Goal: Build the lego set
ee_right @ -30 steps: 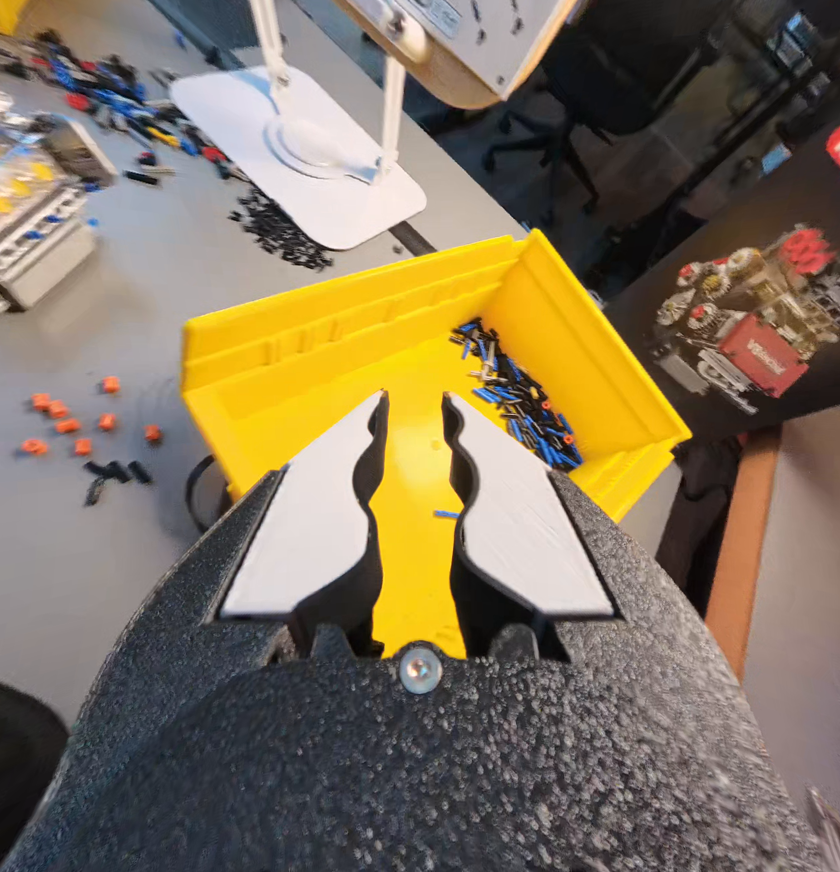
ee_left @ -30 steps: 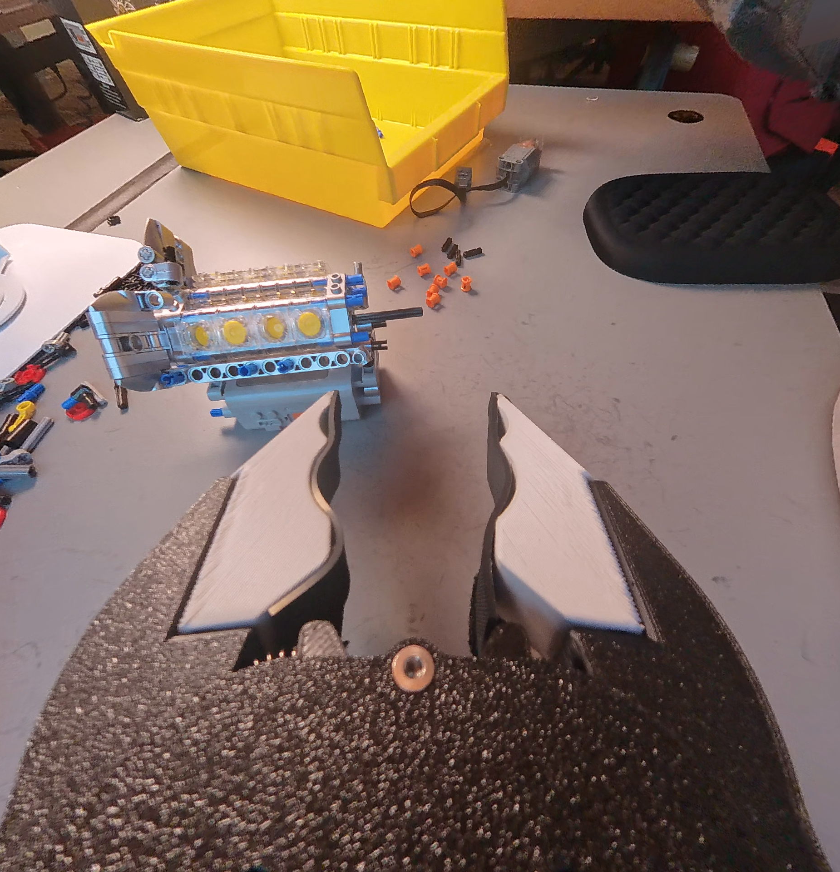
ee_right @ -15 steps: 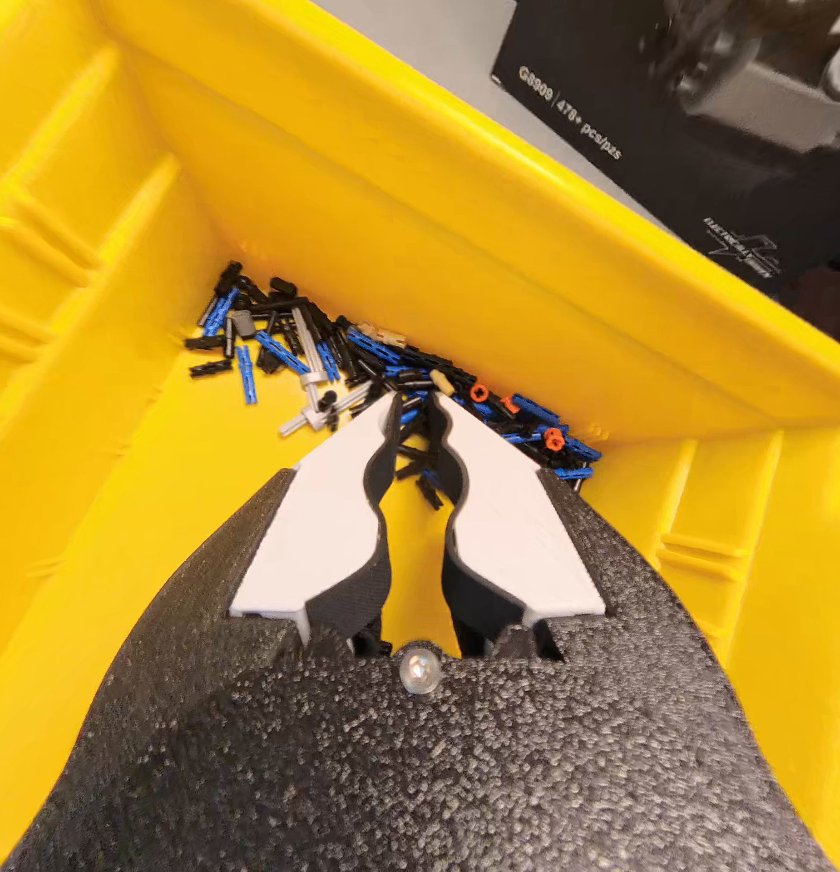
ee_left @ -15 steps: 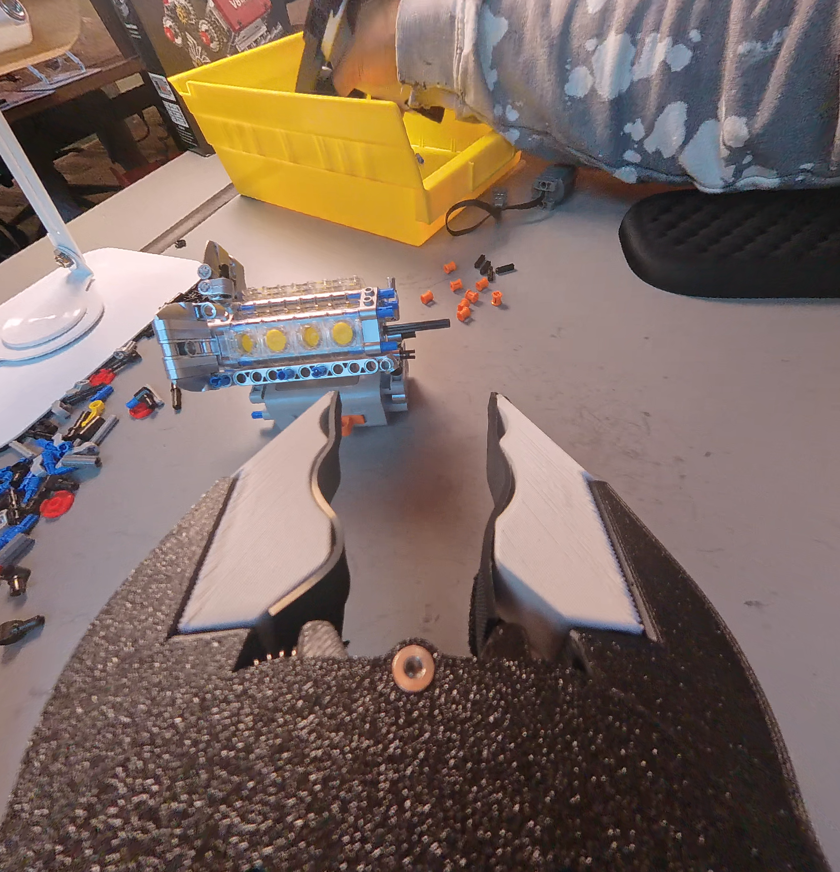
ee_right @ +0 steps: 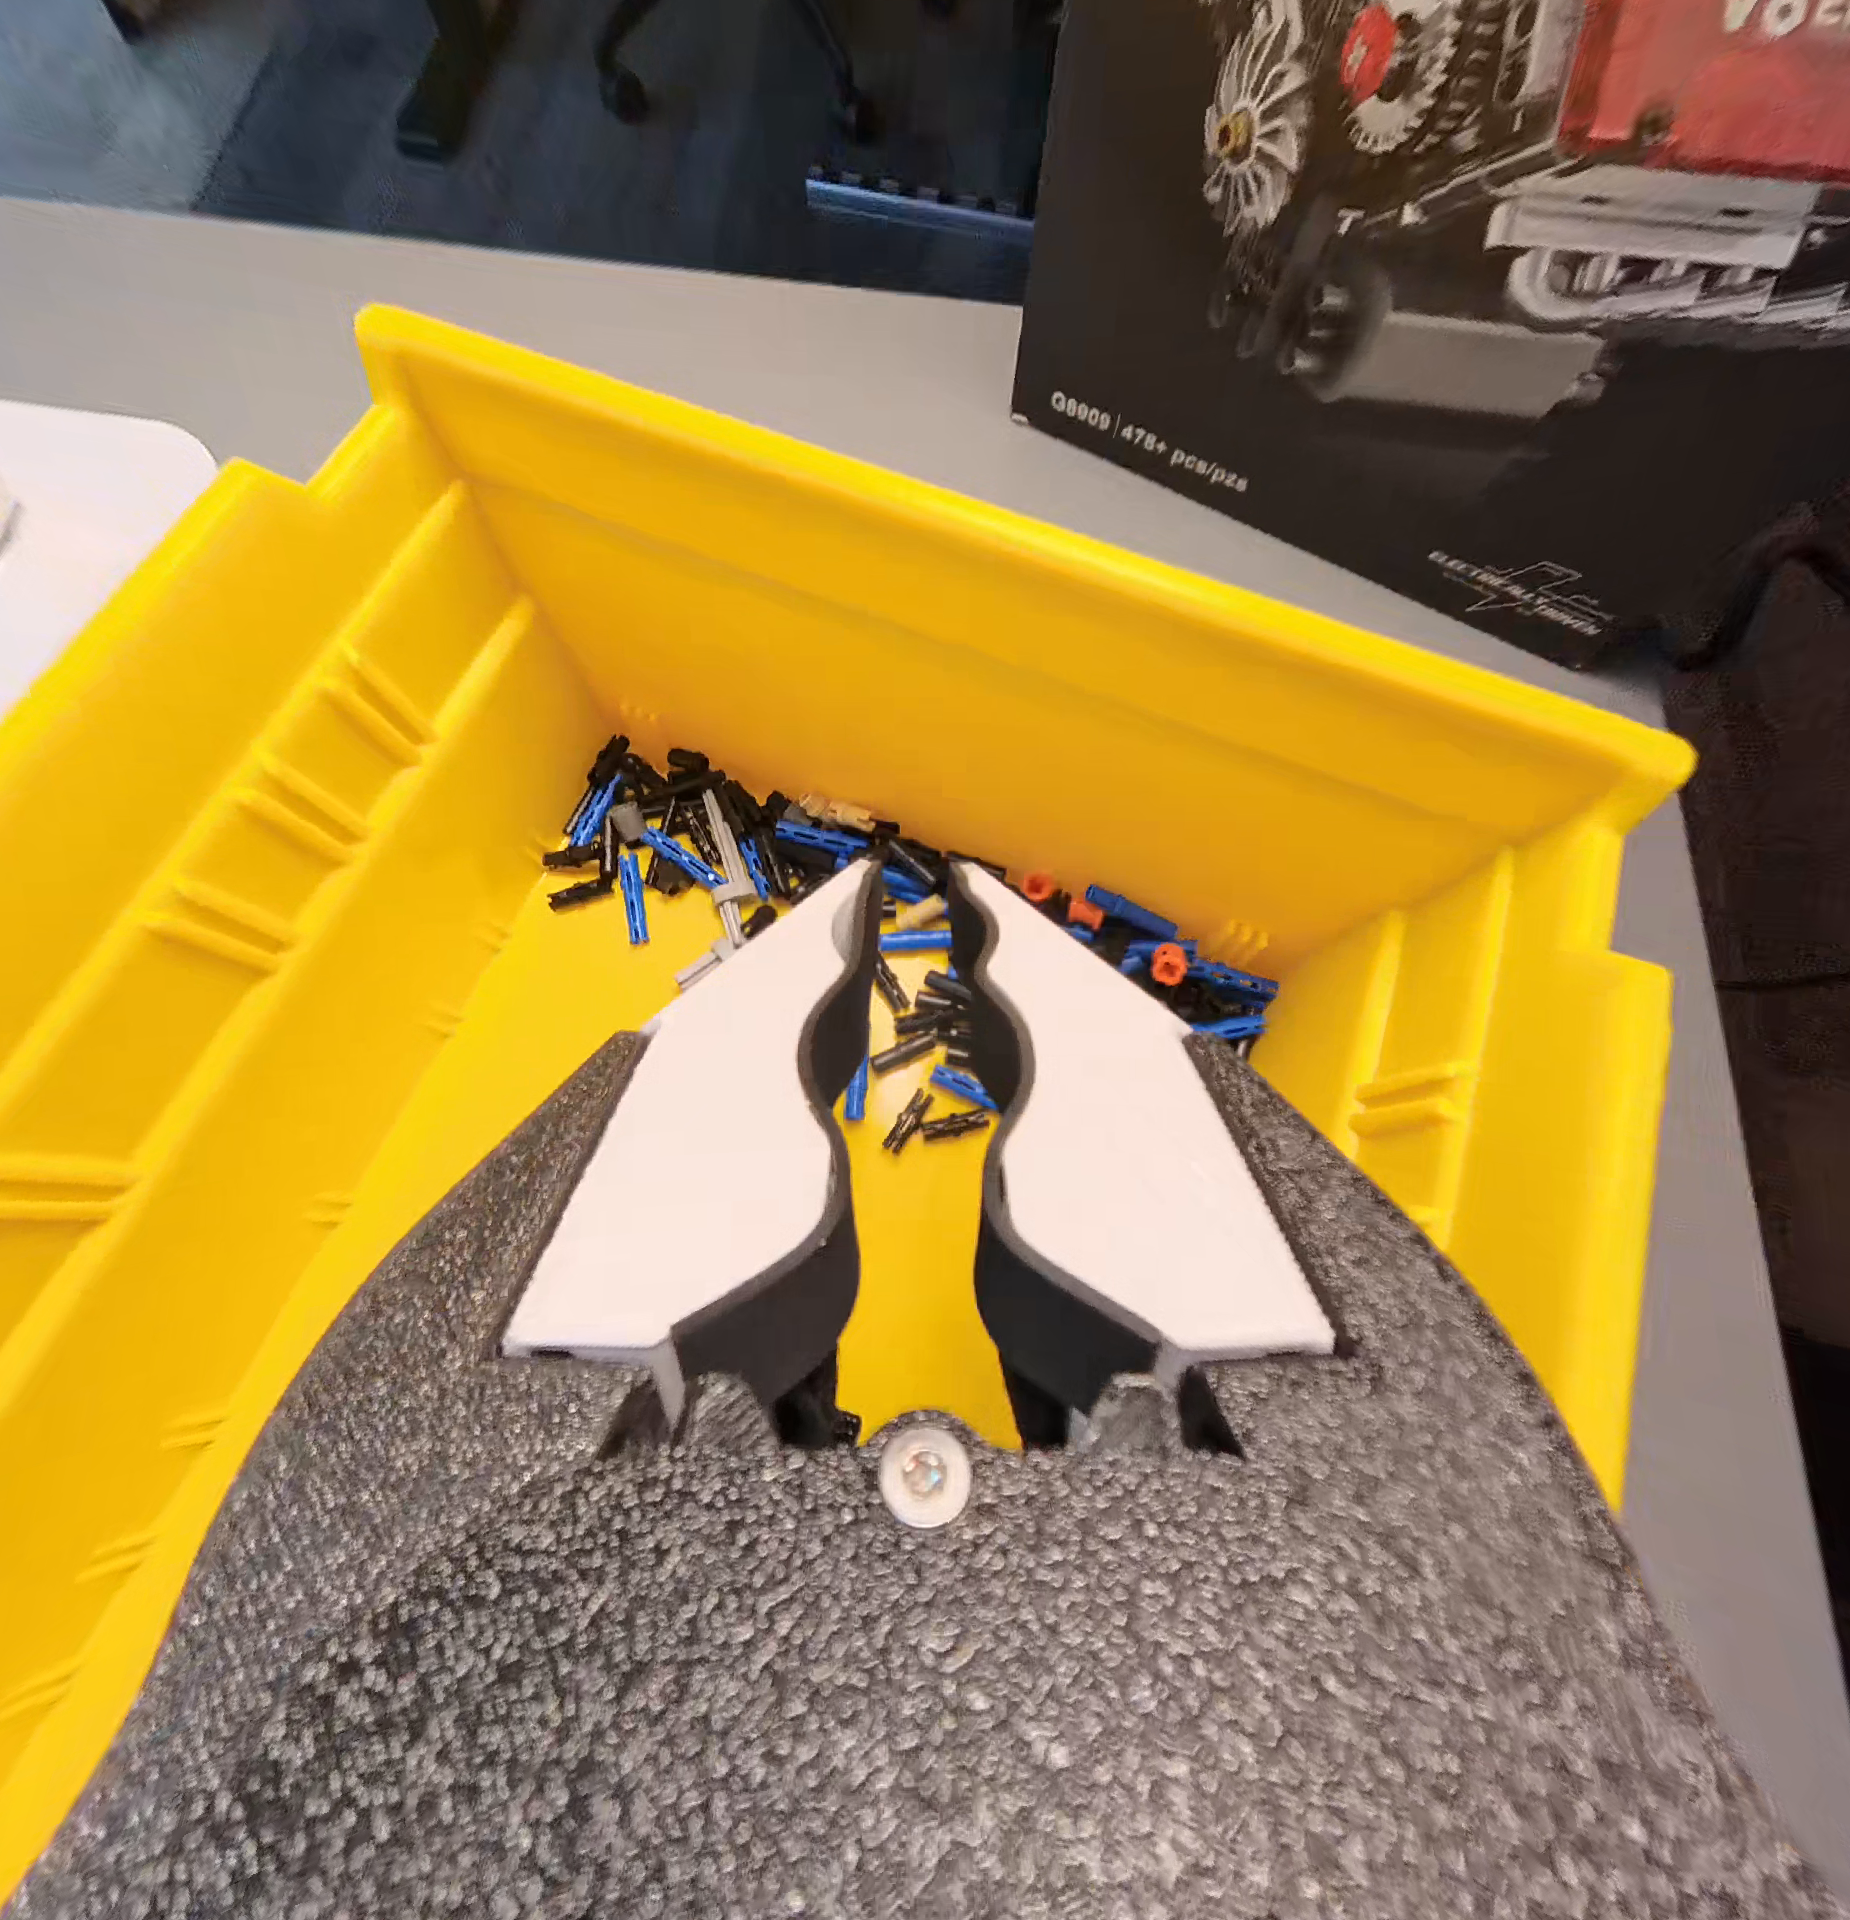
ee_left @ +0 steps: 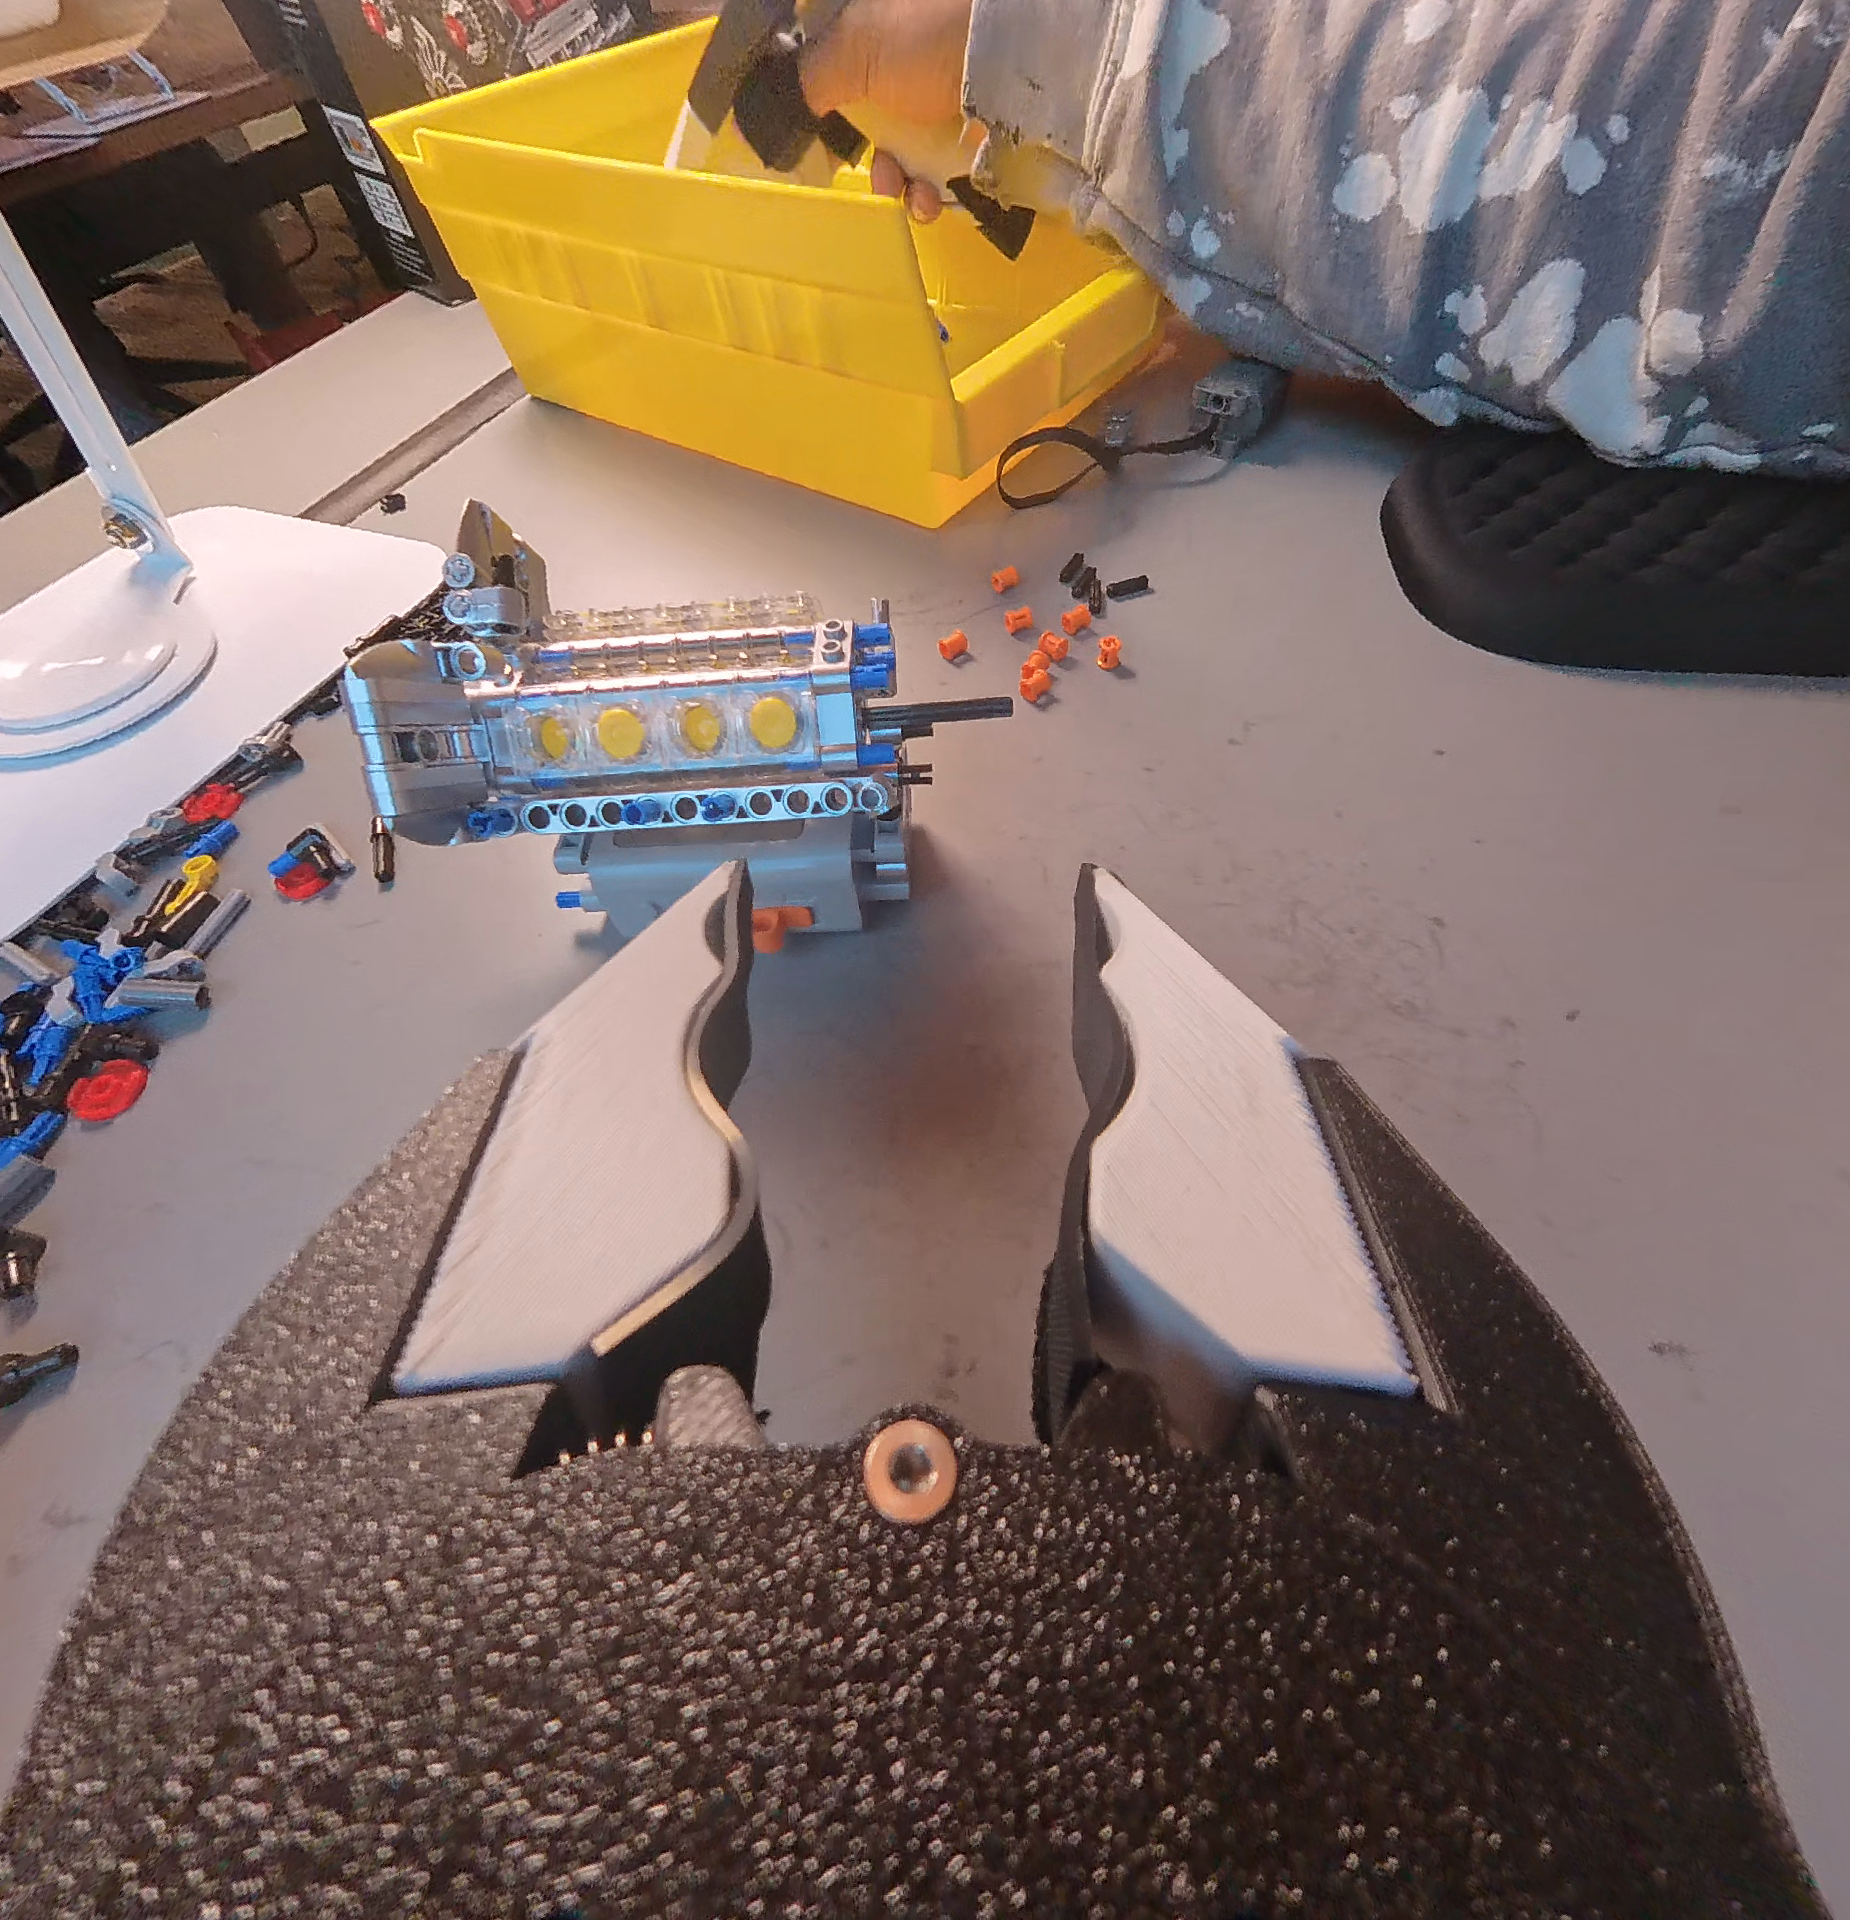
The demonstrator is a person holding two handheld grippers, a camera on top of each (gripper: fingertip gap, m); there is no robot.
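My left gripper (ee_left: 913, 883) is open and empty, low over the grey table (ee_left: 1316, 987). Its left fingertip is just in front of a grey brick-built engine model (ee_left: 630, 748) with yellow pistons. My right gripper (ee_right: 913, 871) hangs inside the yellow bin (ee_right: 277, 831), over a pile of small black and blue pins (ee_right: 755, 842) at the far wall. Its jaws stand narrowly apart and I see nothing clamped between them. In the left wrist view the bin (ee_left: 713, 301) stands behind the model, and a hand and sleeve (ee_left: 1420, 208) hold the right gripper in it.
Small orange bushes (ee_left: 1046, 644) and black pins lie right of the model. A grey motor with a cable (ee_left: 1222, 405) lies by the bin. A black padded rest (ee_left: 1627, 571) is at the right, a white lamp base (ee_left: 121, 644) and loose parts (ee_left: 90, 987) at the left. A black printed box (ee_right: 1420, 312) stands behind the bin. The grippers' ends are close to 45 cm from one another.
My right gripper went down into the bin to the pins with its jaws narrowing, then drew back up a little. My left gripper backed slightly away from the model and stayed open.
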